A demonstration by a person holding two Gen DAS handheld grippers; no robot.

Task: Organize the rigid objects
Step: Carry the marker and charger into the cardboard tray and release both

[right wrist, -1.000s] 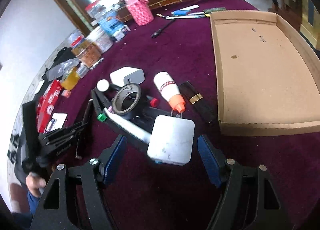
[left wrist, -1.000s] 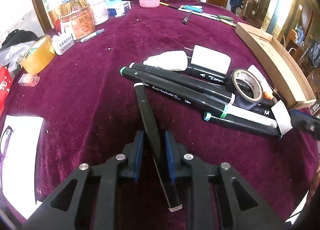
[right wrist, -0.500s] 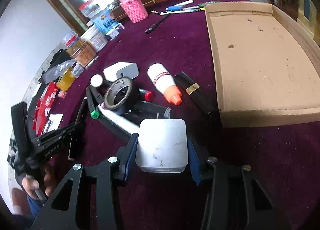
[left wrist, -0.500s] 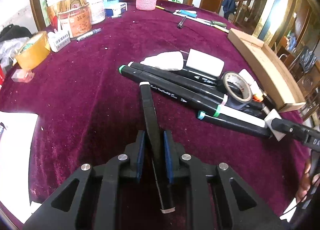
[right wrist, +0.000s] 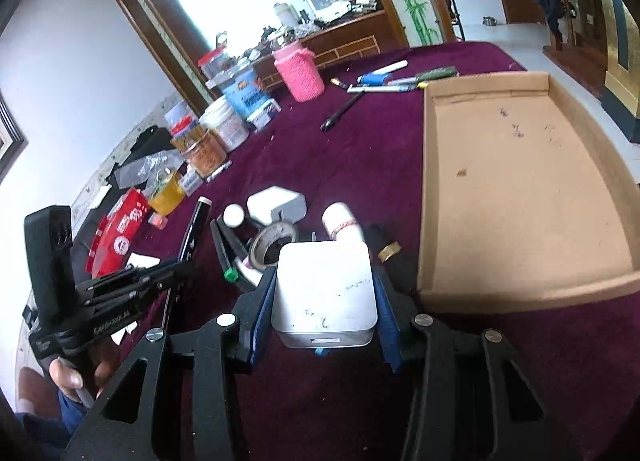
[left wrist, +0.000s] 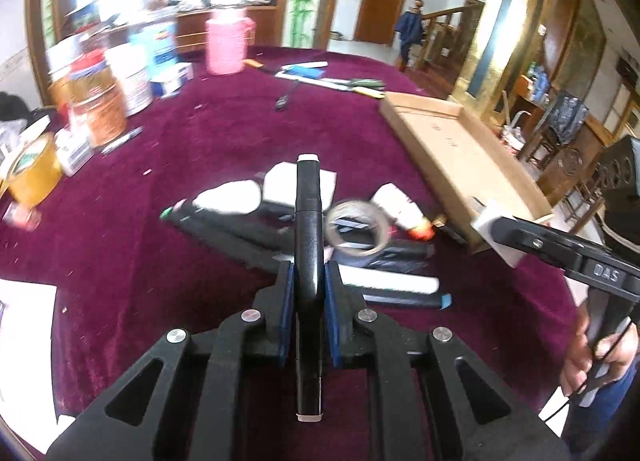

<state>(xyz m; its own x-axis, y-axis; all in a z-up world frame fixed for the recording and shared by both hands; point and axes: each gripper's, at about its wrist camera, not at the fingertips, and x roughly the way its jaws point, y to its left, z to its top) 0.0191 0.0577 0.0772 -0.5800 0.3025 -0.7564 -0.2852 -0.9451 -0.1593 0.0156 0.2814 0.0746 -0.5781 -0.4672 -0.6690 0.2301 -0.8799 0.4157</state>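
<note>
My left gripper (left wrist: 308, 273) is shut on a black marker (left wrist: 308, 197), its blue pads pressing the barrel. The marker hangs clear of the purple cloth and points forward. My right gripper (right wrist: 326, 281) is shut on a white power adapter (right wrist: 324, 293), raised a little above the table. Below both lies a pile of black markers (left wrist: 240, 237), a tape ring (left wrist: 356, 229), a white bottle with an orange cap (left wrist: 400, 205) and a second white charger (right wrist: 276, 207). An empty cardboard tray (right wrist: 520, 189) sits just right of the pile. The left gripper (right wrist: 176, 269) also shows in the right wrist view.
Jars and tins (left wrist: 100, 101), a pink knitted cup (right wrist: 300, 73) and a yellow tape roll (left wrist: 32, 169) stand along the far left. Pens (right wrist: 384, 81) lie at the far edge. A white paper (left wrist: 24, 333) lies near left. A person stands far back.
The right gripper's jaws closed on the white adapter and lifted it. The left gripper tightened on the black marker and raised it off the cloth, tilting up.
</note>
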